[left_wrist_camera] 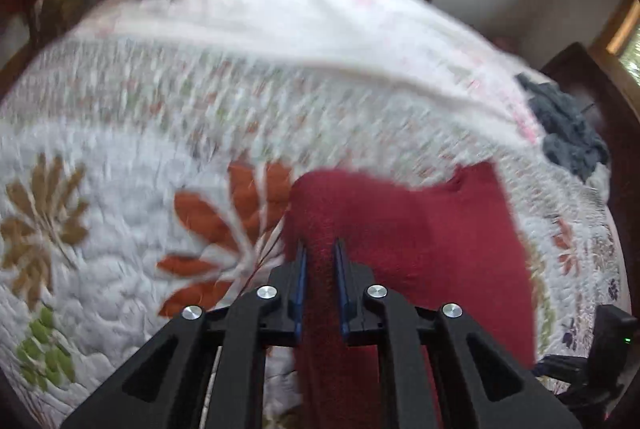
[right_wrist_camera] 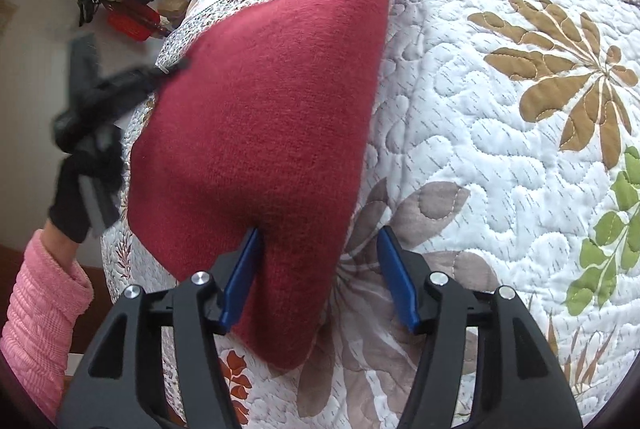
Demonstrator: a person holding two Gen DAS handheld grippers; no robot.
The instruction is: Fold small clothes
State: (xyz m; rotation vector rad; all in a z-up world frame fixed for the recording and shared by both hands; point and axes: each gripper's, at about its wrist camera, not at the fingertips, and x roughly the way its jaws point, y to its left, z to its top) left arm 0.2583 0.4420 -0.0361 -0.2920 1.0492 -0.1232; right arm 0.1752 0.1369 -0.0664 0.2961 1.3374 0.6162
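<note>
On the quilted bed (right_wrist_camera: 500,157), my left tongs (left_wrist_camera: 320,249) pinch a fold of the red knit garment (right_wrist_camera: 260,109) while my right tongs (right_wrist_camera: 320,235) gape over its near edge; I should lift level, keeping edges aligned.

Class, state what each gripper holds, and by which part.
Left gripper pinches the red sweater at its near edge. Right gripper is open, holding nothing.

In the right wrist view, the quilt (right_wrist_camera: 500,157) lies bare over the whole right half of the frame. The red garment (right_wrist_camera: 272,117) covers the centre. At the left edge, the left gripper (right_wrist_camera: 176,68) and a gloved hand (right_wrist_camera: 76,189) block passage
</note>
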